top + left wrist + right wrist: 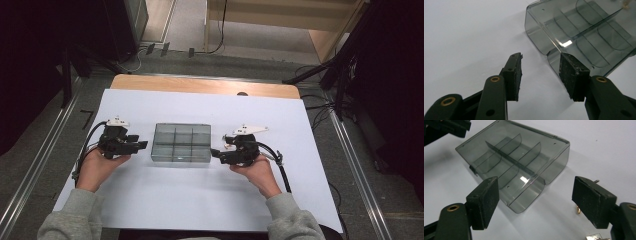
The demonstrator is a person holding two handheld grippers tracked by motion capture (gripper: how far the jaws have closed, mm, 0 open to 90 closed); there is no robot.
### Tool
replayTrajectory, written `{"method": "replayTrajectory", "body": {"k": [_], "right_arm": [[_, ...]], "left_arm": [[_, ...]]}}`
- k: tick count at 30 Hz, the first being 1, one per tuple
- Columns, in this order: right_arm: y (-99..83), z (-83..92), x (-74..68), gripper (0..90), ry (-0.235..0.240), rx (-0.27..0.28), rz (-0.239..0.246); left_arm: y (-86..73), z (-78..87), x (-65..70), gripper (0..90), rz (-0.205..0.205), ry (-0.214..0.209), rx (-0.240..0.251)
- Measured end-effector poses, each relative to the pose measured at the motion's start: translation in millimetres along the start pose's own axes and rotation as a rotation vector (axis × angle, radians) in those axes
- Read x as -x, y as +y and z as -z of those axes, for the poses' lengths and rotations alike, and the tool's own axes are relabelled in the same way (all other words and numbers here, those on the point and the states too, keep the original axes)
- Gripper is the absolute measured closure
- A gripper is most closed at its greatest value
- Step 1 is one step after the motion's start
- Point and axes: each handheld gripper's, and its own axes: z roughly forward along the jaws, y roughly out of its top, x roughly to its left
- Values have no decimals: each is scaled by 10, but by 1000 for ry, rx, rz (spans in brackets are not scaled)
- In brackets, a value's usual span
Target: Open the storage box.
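A smoky clear plastic box [181, 143] with divided, empty compartments lies open-topped in the middle of the white sheet [200, 200]. My left gripper [142, 146] rests on the sheet just left of the box, jaws pointing at its left wall. In the left gripper view the pads [515, 75] stand apart with only bare sheet between them, and the box [584, 32] is just ahead to the right. My right gripper [216, 152] sits at the box's right near corner. Its jaws [535, 182] stand wide, with the box corner [529, 195] ahead of them, untouched.
A small brass piece [578, 209] and a bit of silver metal [594, 236] lie on the sheet by the right jaw. A wooden table edge [200, 86] runs behind the sheet. Cables and dark stands [340, 75] occupy the floor beyond.
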Motion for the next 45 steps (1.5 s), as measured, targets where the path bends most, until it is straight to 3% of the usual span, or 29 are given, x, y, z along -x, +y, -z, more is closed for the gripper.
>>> {"method": "replayTrajectory", "body": {"k": [4,9,11,12,15,18,25,31,38,42,45], "right_arm": [[-7,-5,-26,314,14,-31,30],[11,51,-30,367,10,-4,19],[15,62,-36,382,4,6,25],[15,62,-44,395,-2,7,28],[10,48,-64,445,3,-8,21],[3,26,-87,450,8,-22,34],[8,10,-115,477,17,-15,43],[14,10,-138,490,22,-8,51],[16,-2,-141,516,-2,-23,39],[28,-1,-177,518,-3,-12,34],[29,-18,-206,535,-6,-14,40]], "left_arm": [[7,29,16,571,5,-9,24],[18,45,49,564,-7,-13,25],[25,47,52,559,8,-16,10],[29,41,40,543,38,-35,-13],[23,41,36,512,29,-33,-16],[17,40,37,472,9,-34,-11],[42,73,25,421,31,-76,15],[70,82,48,394,28,-87,26],[96,91,78,380,32,-86,25],[110,105,113,374,16,-93,29],[99,98,130,377,-3,-75,29]]}}
